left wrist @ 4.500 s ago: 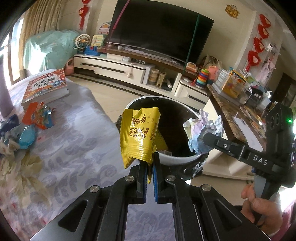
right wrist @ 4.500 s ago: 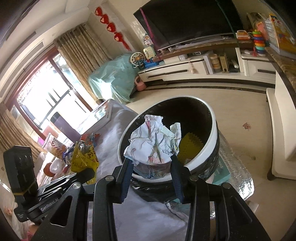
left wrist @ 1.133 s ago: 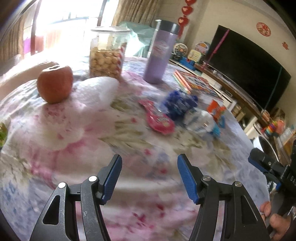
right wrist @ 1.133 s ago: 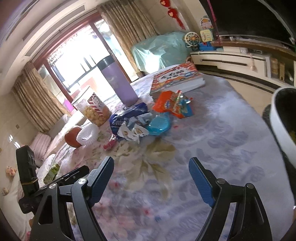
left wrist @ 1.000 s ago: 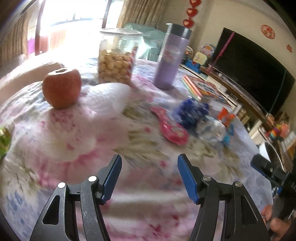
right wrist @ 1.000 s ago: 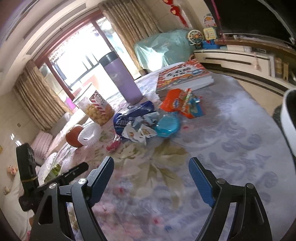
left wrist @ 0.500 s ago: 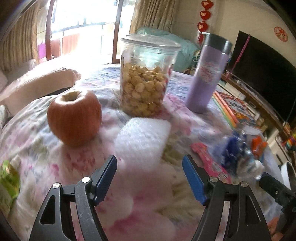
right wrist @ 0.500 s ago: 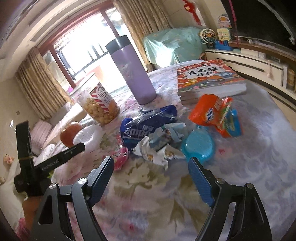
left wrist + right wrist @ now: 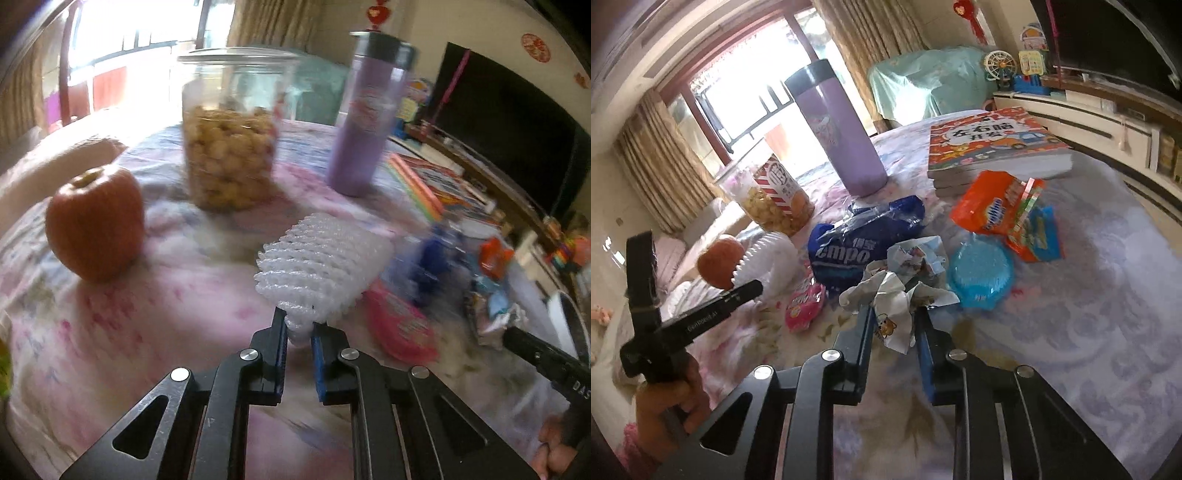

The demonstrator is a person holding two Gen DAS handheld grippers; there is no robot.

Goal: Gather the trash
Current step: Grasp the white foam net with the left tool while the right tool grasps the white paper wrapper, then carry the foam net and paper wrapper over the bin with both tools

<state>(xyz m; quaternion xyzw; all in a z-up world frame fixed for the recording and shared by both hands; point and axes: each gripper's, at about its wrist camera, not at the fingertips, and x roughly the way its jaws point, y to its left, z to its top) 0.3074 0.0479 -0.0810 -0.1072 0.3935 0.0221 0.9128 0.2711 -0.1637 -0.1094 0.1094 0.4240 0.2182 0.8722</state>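
Both grippers slant down over the cloth-covered surface (image 9: pixel 1108 295). The left gripper (image 9: pixel 298 328) is closing its fingers on the near corner of a white foam net (image 9: pixel 321 266) right of the apple (image 9: pixel 94 225). The right gripper (image 9: pixel 894 325) is closing on crumpled paper (image 9: pixel 897 291) beside a blue lid (image 9: pixel 980 275).

White foam net (image 9: pixel 321 258) and crumpled paper (image 9: pixel 897 295) — lying on tablecloth.
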